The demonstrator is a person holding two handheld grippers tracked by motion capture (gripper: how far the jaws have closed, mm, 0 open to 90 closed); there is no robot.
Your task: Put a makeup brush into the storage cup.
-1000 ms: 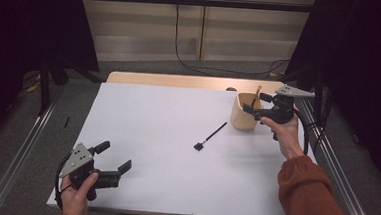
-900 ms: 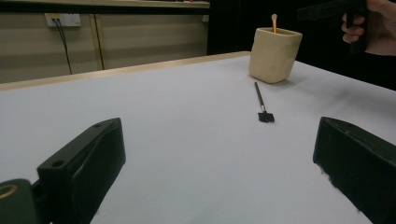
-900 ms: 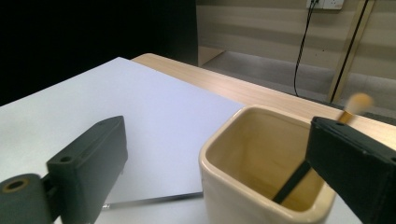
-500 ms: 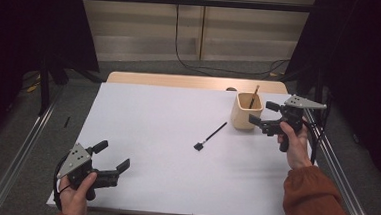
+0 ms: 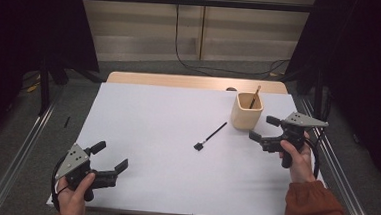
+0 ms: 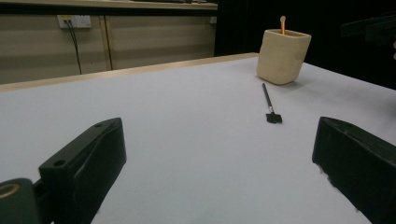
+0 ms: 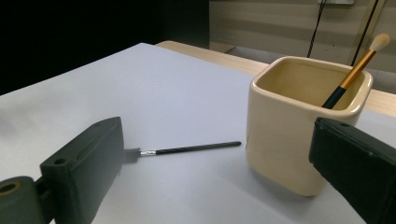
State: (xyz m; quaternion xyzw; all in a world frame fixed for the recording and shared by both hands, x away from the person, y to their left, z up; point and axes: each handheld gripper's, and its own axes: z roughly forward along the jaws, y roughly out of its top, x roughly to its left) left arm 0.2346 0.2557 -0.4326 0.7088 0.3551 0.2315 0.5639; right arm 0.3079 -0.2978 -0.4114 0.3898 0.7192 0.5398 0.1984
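High view: thin black brush (image 5: 211,136) lies flat mid-table, just beside cream cup (image 5: 246,111). Looks light, stiff, low-lying; best pinched mid-handle. Right gripper (image 5: 266,129) beside cup, jaws wide, empty. Left gripper (image 5: 109,155) near front edge, likewise wide and empty.

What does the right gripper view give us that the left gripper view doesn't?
Right gripper view: the inside of the cream square ceramic cup, and the gold-and-black handle and pale bristle tip of the makeup brush leaning in it. Left gripper view: a wall socket with a black cable. Both: open black jaws, the white tabletop, the thin black flat-headed brush lying beside the cup.
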